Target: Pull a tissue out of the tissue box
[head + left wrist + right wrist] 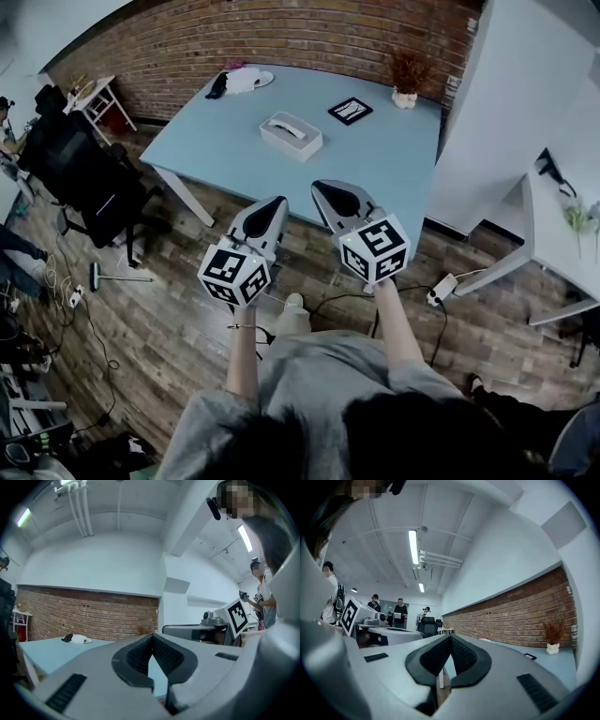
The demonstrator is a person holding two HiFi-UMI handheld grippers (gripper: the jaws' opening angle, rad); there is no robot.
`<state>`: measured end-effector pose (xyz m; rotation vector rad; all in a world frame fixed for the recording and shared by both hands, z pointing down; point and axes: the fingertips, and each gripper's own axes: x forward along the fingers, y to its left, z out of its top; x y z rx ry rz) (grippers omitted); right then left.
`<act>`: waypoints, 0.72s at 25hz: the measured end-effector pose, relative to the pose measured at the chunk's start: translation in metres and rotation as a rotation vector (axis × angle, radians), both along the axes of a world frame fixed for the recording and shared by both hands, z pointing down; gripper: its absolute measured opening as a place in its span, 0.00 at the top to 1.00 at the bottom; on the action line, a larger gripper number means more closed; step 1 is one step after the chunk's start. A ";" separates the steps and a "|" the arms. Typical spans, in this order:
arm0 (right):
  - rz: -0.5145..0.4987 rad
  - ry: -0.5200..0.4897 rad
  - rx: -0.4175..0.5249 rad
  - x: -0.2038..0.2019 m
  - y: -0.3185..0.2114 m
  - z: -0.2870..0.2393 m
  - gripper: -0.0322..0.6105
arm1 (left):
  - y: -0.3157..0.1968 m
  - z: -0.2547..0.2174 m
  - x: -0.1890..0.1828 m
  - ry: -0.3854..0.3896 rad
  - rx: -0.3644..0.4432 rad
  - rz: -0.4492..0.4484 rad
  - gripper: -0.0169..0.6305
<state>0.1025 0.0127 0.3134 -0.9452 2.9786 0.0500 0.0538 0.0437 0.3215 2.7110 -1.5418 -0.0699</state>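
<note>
tissue box (291, 135), pale, tissue showing on top, is lying beyond left gripper (271, 202) and right gripper (330, 189), both holding jaws pressed together.

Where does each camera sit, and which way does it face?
Head view: on the person's head, steeply down at table, tissue box, forearms, left gripper, right gripper.
Left gripper view: on that gripper, level over its shut jaws toward the brick wall.
Right gripper view: likewise, level over shut jaws along that wall.
Shared: all show table and brick wall.
</note>
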 end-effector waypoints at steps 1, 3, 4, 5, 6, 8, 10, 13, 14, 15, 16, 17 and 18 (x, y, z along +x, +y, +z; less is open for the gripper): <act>-0.002 -0.007 -0.008 0.001 -0.001 0.000 0.95 | -0.001 0.001 0.001 -0.001 -0.004 0.000 0.97; -0.001 -0.015 -0.019 0.001 -0.005 0.001 0.95 | -0.003 0.002 0.000 -0.001 -0.013 -0.001 0.97; -0.002 -0.018 -0.026 0.000 -0.006 0.002 0.95 | -0.004 0.003 -0.001 0.001 -0.018 -0.002 0.97; -0.003 -0.024 -0.035 -0.002 -0.008 0.003 0.95 | -0.006 0.005 -0.003 0.003 -0.023 -0.002 0.97; -0.005 -0.029 -0.047 -0.004 -0.009 0.004 0.95 | -0.008 0.006 -0.005 0.005 -0.030 -0.002 0.97; -0.008 -0.031 -0.066 -0.009 -0.013 0.010 0.95 | -0.012 0.011 -0.009 0.010 -0.043 -0.001 0.97; -0.007 -0.019 -0.076 -0.015 -0.018 0.015 0.95 | -0.019 0.016 -0.013 0.016 -0.056 0.001 0.97; 0.001 -0.011 -0.090 -0.022 -0.029 0.022 0.95 | -0.031 0.025 -0.020 0.026 -0.075 0.006 0.97; 0.006 -0.010 -0.098 -0.024 -0.033 0.026 0.95 | -0.035 0.029 -0.022 0.029 -0.084 0.010 0.97; 0.013 -0.007 -0.105 -0.026 -0.038 0.029 0.95 | -0.039 0.032 -0.024 0.031 -0.092 0.015 0.97; 0.019 -0.004 -0.112 -0.029 -0.044 0.032 0.95 | -0.045 0.035 -0.027 0.033 -0.099 0.020 0.97; 0.026 -0.001 -0.116 -0.031 -0.050 0.034 0.95 | -0.051 0.037 -0.030 0.034 -0.104 0.024 0.97; 0.033 0.001 -0.118 -0.034 -0.057 0.035 0.95 | -0.058 0.038 -0.034 0.036 -0.108 0.026 0.97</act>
